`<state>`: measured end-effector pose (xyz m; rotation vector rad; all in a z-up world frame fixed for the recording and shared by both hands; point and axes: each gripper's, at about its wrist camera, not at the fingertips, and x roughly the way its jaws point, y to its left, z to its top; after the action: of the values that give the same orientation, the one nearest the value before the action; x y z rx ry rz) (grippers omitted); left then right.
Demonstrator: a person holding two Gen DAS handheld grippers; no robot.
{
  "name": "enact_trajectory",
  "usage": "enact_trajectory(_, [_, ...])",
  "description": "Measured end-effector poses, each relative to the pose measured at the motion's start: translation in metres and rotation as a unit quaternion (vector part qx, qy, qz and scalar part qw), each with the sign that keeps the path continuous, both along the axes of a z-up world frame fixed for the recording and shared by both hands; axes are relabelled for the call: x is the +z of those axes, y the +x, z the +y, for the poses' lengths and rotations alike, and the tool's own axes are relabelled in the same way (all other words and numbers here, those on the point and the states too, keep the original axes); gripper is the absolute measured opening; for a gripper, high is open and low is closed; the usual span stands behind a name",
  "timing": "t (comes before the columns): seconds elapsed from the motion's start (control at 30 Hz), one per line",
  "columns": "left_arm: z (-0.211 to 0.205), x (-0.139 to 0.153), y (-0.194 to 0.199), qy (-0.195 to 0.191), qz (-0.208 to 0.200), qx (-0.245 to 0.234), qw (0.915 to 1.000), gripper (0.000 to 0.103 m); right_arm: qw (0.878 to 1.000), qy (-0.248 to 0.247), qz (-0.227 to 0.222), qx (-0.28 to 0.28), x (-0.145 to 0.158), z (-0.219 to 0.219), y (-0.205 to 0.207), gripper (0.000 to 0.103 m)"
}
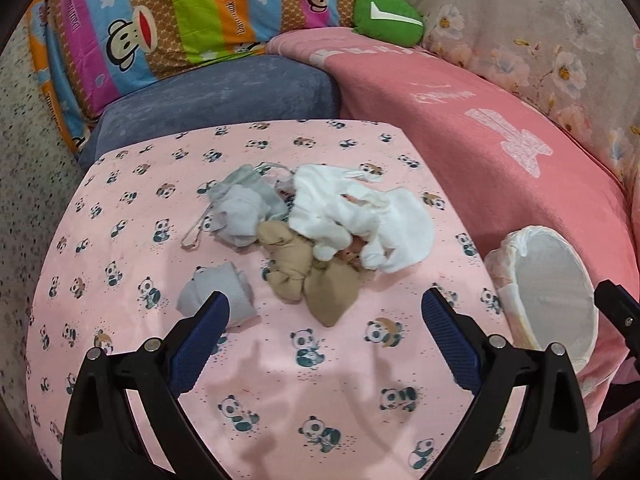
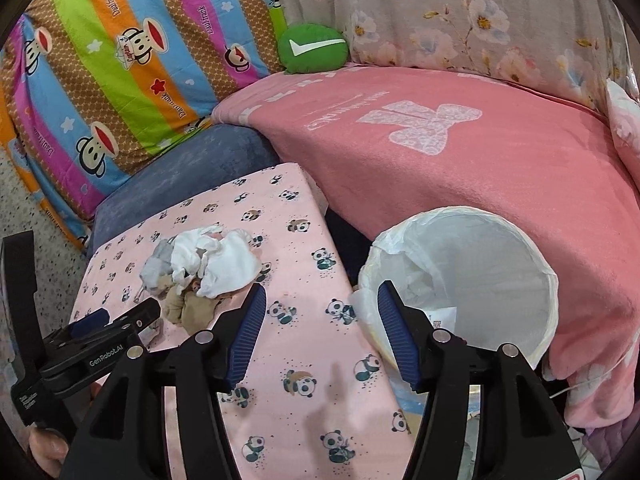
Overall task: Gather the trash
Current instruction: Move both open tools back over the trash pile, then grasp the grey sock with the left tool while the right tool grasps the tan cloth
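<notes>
A pile of crumpled pieces lies on the pink panda-print cover (image 1: 132, 264): a white piece (image 1: 352, 216), a grey piece (image 1: 240, 208) and a beige piece (image 1: 304, 276). One more grey scrap (image 1: 200, 294) lies apart, partly behind the left fingertip. My left gripper (image 1: 326, 304) hovers open just short of the pile, nothing between its blue pads. In the right wrist view the pile (image 2: 216, 264) is up left and the white-lined bin (image 2: 552, 280) is right. My right gripper (image 2: 322, 292) is open and empty, near the bin's rim. The left gripper (image 2: 124, 312) shows at the left.
The bin (image 1: 584, 300) stands off the cover's right edge against a pink blanket (image 1: 460, 120). Behind are a blue cushion (image 1: 224, 92), a striped monkey-print quilt (image 1: 168, 20), a green pillow (image 1: 388, 18) and floral fabric (image 1: 540, 32). A hand (image 2: 44, 448) shows bottom left.
</notes>
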<state>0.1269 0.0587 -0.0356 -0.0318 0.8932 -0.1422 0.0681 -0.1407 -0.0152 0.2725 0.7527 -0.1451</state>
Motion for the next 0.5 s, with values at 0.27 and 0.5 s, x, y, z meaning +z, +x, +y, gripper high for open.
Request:
enact_trajectory(0.27, [0.056,-0.025,0.017,-0.005,0.033,0.049,0.9982,0.093,0.999,0.007,0.020,0.043,-0.017,0.048,0.026,0.059])
enact_trajectory(0.5, [0.083,-0.044,0.031,-0.035,0.070,0.070,0.9945,0.092,0.995,0.015,0.042,0.086,-0.036,0.095,0.056,0.059])
